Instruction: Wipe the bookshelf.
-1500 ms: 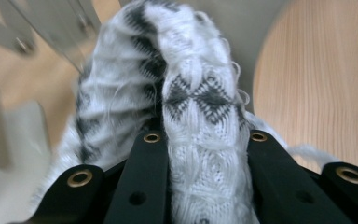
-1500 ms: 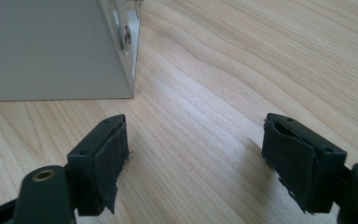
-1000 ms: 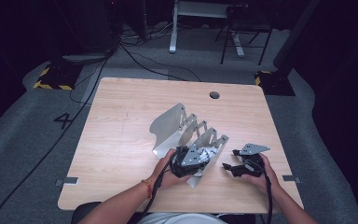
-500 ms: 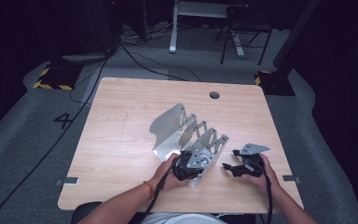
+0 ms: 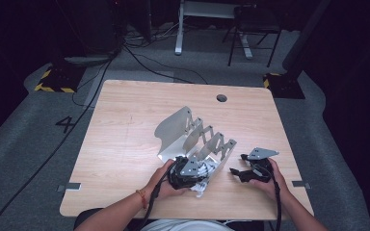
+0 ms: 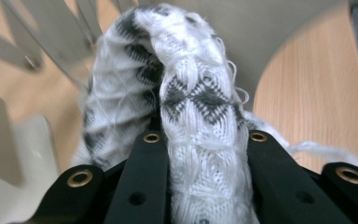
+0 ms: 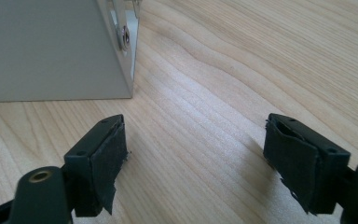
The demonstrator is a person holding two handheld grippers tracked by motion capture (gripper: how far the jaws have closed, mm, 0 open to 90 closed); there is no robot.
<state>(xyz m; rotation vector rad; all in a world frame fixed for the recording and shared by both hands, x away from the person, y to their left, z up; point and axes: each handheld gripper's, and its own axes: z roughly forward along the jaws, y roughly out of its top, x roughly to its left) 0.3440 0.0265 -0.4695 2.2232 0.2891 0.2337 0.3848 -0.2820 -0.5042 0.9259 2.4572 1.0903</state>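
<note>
**Left gripper carries a knitted cloth into the folding rack**

Left gripper [image 5: 189, 174] sits at the near edge of the table [image 5: 125, 139], about 6 o'clock from the table's middle. Its two black jaws are closed tightly on a white and grey knitted cloth [image 6: 191, 116]; in the left gripper view the wool bulges up between them and a loose fold hangs to the side. The cloth is therefore still in the gripper, and its free end lies against the nearest plates of the grey metal rack [image 5: 197, 139].

Right gripper [image 5: 243, 173] rests at about 4 o'clock, near the rack but apart from it. In the right gripper view its jaws stand wide open, with bare wood between the padded fingertips [image 7: 105, 161], so it holds nothing. A grey wall of the rack is just ahead of it at 11 o'clock.

Farther away, the rack stretches like an accordion from the near edge toward 12 o'clock, and its plates stand upright. Beyond it, near the far edge, there is a round cable hole [image 5: 221, 98].

I judge that the work is in the middle: the cloth is picked up and brought to the rack, but it is not yet released or settled between the plates. What is left is to seat it and to open the jaws.
</note>
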